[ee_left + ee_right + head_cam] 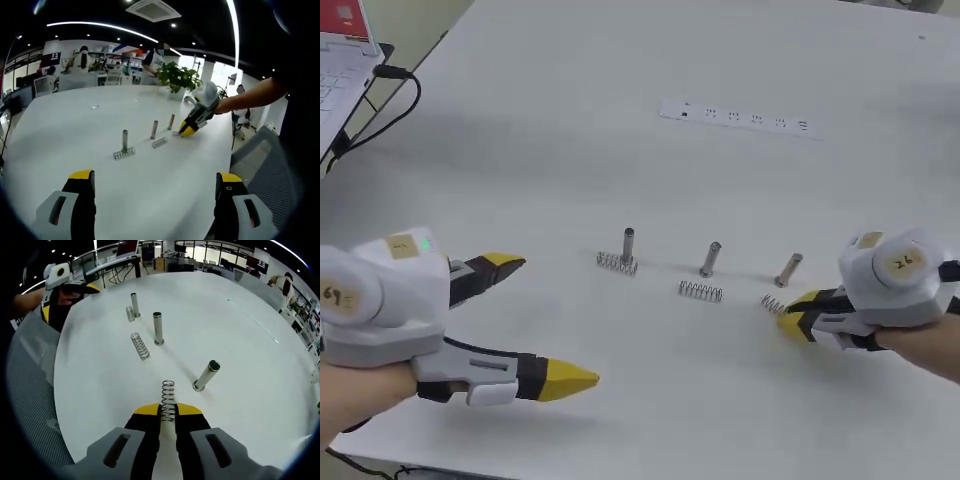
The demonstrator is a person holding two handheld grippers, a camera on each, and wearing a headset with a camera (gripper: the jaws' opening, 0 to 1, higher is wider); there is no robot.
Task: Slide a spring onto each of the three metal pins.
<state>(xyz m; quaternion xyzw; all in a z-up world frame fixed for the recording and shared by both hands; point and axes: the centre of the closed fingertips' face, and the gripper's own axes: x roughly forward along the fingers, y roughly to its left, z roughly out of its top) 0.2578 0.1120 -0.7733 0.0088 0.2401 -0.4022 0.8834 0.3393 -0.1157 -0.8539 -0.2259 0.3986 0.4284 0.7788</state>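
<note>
Jaws first, head view: the right gripper [790, 318] is clamped on one end of a spring [772, 305] lying on the table. The left gripper [538, 320] is spread wide, holding nothing.

Left gripper view: out ahead between its open jaws stands the end pin [125, 140] with a loose spring [124, 153] at its foot, and the middle pin [154, 129] is beyond.

Right gripper view: the pinched spring pokes straight out past the tips. The nearest pin [206, 375] leans just ahead and to the right. I'd lift the spring, tilt it to match that lean, then thread the free end over the pin's top.
</note>
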